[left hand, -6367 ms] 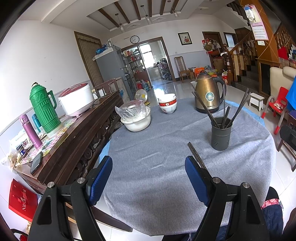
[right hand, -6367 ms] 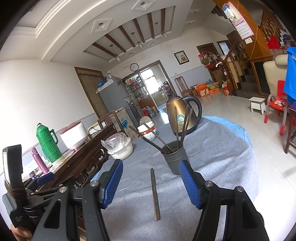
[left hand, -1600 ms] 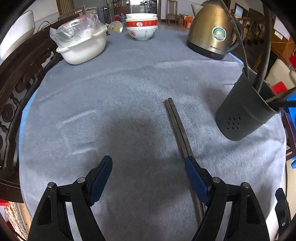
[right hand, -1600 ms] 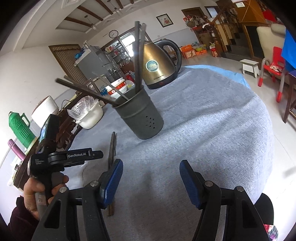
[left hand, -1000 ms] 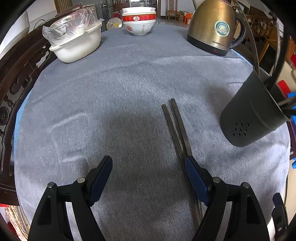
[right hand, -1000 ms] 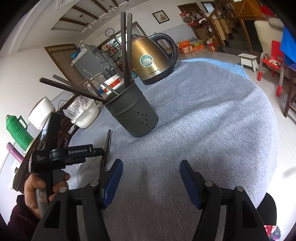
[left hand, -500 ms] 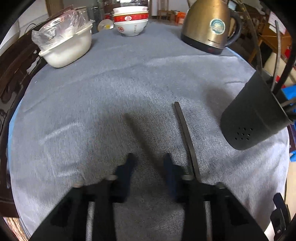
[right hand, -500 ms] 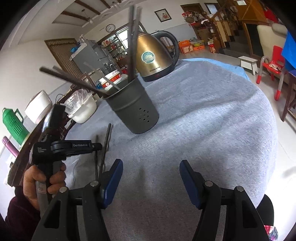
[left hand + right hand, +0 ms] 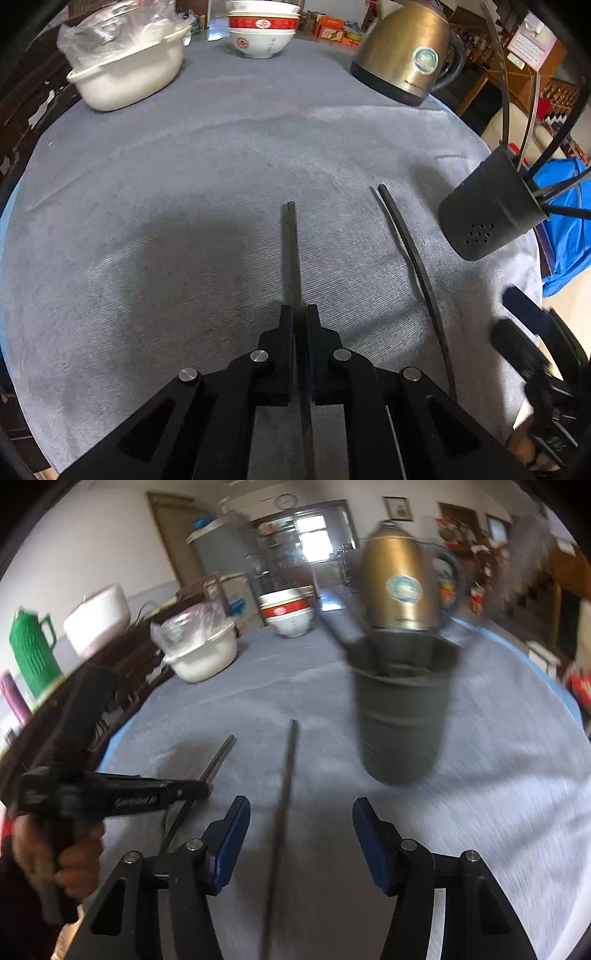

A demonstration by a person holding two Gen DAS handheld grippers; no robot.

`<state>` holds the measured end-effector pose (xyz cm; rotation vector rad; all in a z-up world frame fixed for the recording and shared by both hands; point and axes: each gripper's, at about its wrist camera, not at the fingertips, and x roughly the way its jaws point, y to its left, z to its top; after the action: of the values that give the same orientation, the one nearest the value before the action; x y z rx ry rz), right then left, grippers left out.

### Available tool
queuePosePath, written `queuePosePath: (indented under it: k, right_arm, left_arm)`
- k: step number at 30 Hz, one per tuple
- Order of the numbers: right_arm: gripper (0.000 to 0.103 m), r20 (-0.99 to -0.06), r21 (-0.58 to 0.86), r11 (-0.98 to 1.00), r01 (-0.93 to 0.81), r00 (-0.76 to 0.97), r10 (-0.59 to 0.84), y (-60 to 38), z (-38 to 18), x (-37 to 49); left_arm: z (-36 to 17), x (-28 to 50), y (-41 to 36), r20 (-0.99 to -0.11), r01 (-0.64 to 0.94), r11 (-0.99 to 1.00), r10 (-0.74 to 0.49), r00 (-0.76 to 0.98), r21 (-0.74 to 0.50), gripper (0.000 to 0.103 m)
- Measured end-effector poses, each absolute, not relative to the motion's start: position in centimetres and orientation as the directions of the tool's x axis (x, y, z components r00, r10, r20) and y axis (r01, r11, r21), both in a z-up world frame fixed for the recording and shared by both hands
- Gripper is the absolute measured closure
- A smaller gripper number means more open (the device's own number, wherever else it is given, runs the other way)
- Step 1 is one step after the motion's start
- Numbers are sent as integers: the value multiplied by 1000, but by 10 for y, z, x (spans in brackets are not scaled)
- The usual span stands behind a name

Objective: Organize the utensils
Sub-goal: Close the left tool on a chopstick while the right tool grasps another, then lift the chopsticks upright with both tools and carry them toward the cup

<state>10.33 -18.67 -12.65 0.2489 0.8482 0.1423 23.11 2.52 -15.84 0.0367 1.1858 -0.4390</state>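
My left gripper [image 9: 300, 314] is shut on one dark chopstick [image 9: 293, 251], which points forward low over the grey tablecloth [image 9: 184, 177]. The second chopstick [image 9: 410, 251] lies on the cloth to its right. The dark grey utensil holder [image 9: 487, 218] with several chopsticks stands at the right. In the right wrist view my right gripper [image 9: 301, 830] is open and empty, with the lying chopstick [image 9: 284, 794] between its fingers and the holder [image 9: 402, 716] ahead. The left gripper [image 9: 110, 797] holds its chopstick [image 9: 218, 757] at the left.
A gold kettle [image 9: 406, 62] stands at the far right of the table. Stacked red and white bowls [image 9: 262, 29] and a white pot with a plastic bag [image 9: 125, 70] stand at the back. A dark wooden sideboard [image 9: 122, 657] runs along the left.
My left gripper has shut on one chopstick and pulled it left, away from the other. My right gripper has swung left so the lying chopstick now sits between its open fingers.
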Motion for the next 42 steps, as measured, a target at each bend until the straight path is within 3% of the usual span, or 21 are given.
queuePosePath:
  k: [4, 7, 11, 14, 16, 18, 19, 29, 31, 32, 33, 42]
  right_arm:
    - [48, -774, 163, 985, -53, 612, 161, -156, -136, 137]
    - [48, -808, 88, 996, -35, 582, 92, -145, -145, 161]
    - [49, -842, 31, 1000, -4, 539, 28, -142, -154, 186]
    - [67, -881, 43, 999, 14, 472, 31, -145, -164, 203]
    - [72, -879, 37, 999, 13, 477, 27, -145, -166, 207]
    - [93, -877, 42, 999, -10, 478, 42, -143, -166, 209]
    - [95, -877, 37, 999, -21, 479, 43, -142, -166, 208]
    - [96, -784, 130, 989, -75, 602, 149, -153, -125, 162]
    - [96, -758, 156, 984, -82, 628, 173, -159, -116, 152]
    - [96, -745, 167, 982, -84, 642, 181, -161, -111, 145]
    - [96, -736, 176, 981, -85, 651, 188, -163, -109, 141]
    - [97, -606, 289, 950, -118, 746, 277, -186, -69, 98]
  left_arm:
    - [-152, 232, 42, -884, 330, 910, -354, 306, -250, 91]
    - [-148, 233, 55, -877, 314, 912, -362, 317, -263, 83]
    - [-145, 239, 67, -873, 296, 910, -378, 310, -289, 79]
    - [-144, 247, 72, -873, 285, 909, -385, 298, -304, 77]
    - [-145, 254, 68, -875, 279, 908, -390, 288, -313, 74]
    - [-146, 261, 64, -878, 271, 909, -390, 279, -317, 69]
    - [-147, 263, 61, -880, 269, 910, -386, 278, -314, 69]
    - [-163, 289, 34, -921, 234, 942, -298, 253, -240, 68]
    - [-166, 289, 31, -921, 228, 950, -273, 276, -214, 76]
    - [-167, 289, 28, -923, 236, 951, -264, 280, -200, 90]
    - [-169, 288, 25, -928, 237, 952, -255, 273, -192, 95]
    - [-127, 243, 11, -878, 236, 967, -197, 436, -100, 97]
